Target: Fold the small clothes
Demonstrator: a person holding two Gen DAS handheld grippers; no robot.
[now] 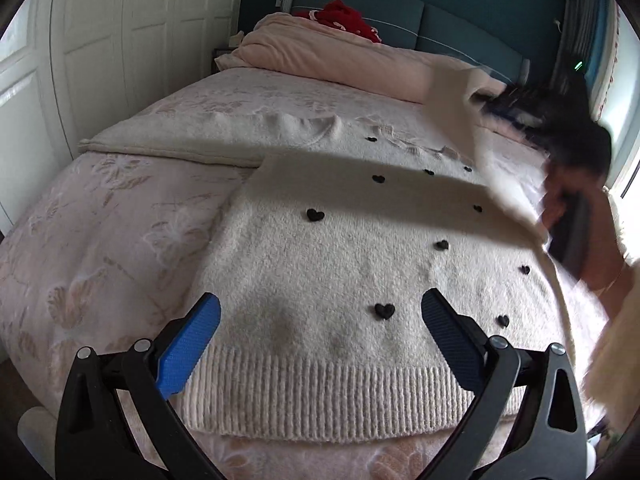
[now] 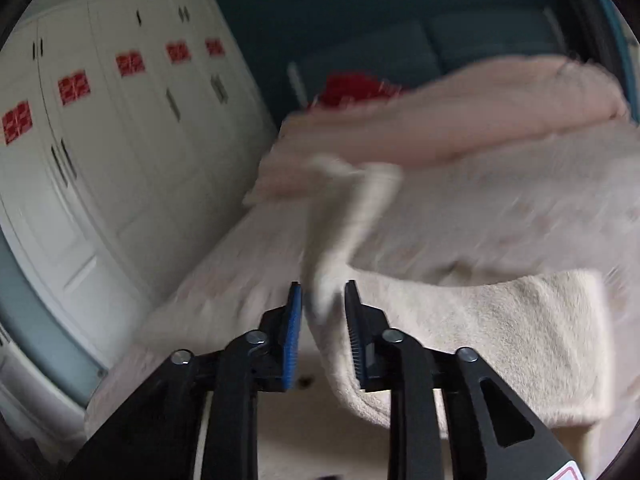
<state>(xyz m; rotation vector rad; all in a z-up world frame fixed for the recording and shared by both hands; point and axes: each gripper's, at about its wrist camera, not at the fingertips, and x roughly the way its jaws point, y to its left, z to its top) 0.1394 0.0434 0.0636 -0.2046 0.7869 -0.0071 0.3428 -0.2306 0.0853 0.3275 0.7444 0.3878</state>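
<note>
A cream knit sweater (image 1: 328,272) with small black hearts lies flat on the bed, ribbed hem nearest me. My left gripper (image 1: 320,316) is open and empty, hovering just above the hem. My right gripper (image 2: 322,300) is closed on the cream sleeve (image 2: 344,240) and holds it lifted above the sweater body; the view is blurred by motion. In the left wrist view the right gripper (image 1: 568,124) shows blurred at the far right, with the lifted sleeve (image 1: 456,116) hanging from it and casting a shadow across the sweater.
The bed (image 1: 100,216) has a pink floral cover. A folded pink duvet (image 1: 320,56) and a red garment (image 1: 352,20) lie by the blue headboard. White wardrobe doors (image 1: 112,40) stand on the left. The person's hand (image 1: 576,216) is at the right.
</note>
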